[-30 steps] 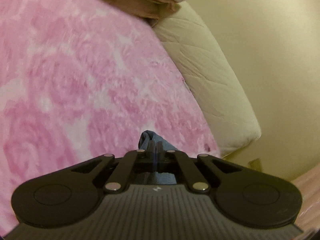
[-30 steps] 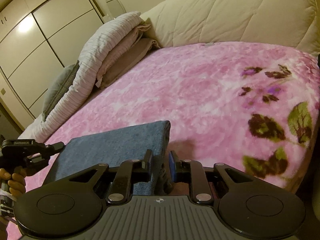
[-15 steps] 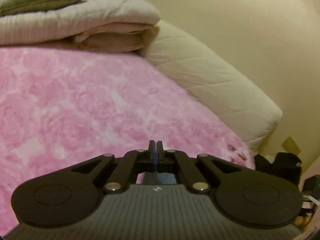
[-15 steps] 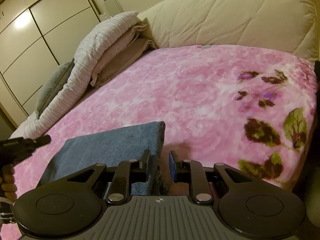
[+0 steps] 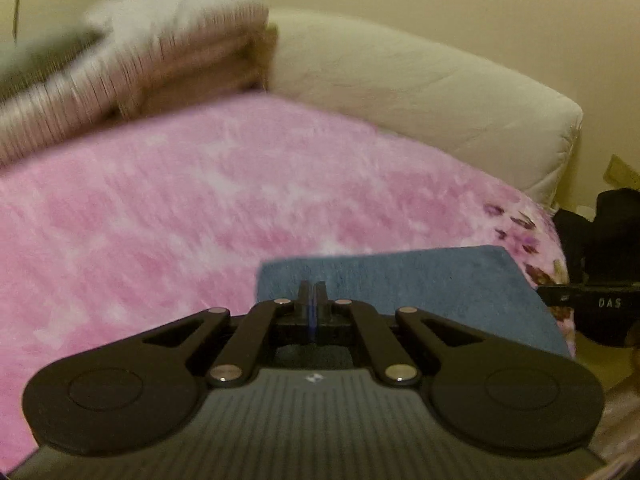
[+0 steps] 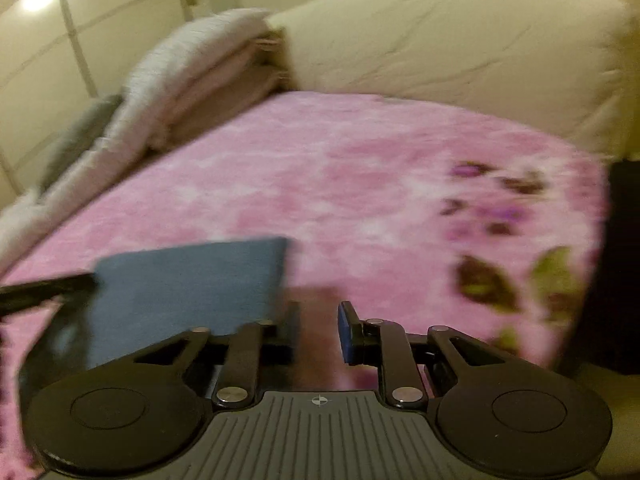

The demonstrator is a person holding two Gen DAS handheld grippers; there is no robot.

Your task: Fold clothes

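A folded blue cloth (image 5: 420, 288) lies flat on the pink blanket (image 5: 200, 208) near the bed's front edge; the right wrist view shows this blue cloth (image 6: 188, 284) at lower left. My left gripper (image 5: 312, 292) is shut with nothing between its fingers, raised just behind the cloth's near left corner. My right gripper (image 6: 318, 324) is open, empty, held beside the cloth's right edge over the blanket (image 6: 360, 184). The other gripper's tip (image 5: 580, 300) shows at the right of the left wrist view.
A cream duvet (image 6: 460, 44) lies along the far side of the bed. Stacked folded bedding (image 5: 132, 64) sits at the back left. White wardrobe doors (image 6: 52, 40) stand behind. A dark object (image 5: 600, 232) sits beyond the bed's right corner.
My left gripper let go of the blue cloth, lifted and swung back, staying shut. My right gripper opened, released the cloth's edge and drew back to the right. The cloth now lies flat.
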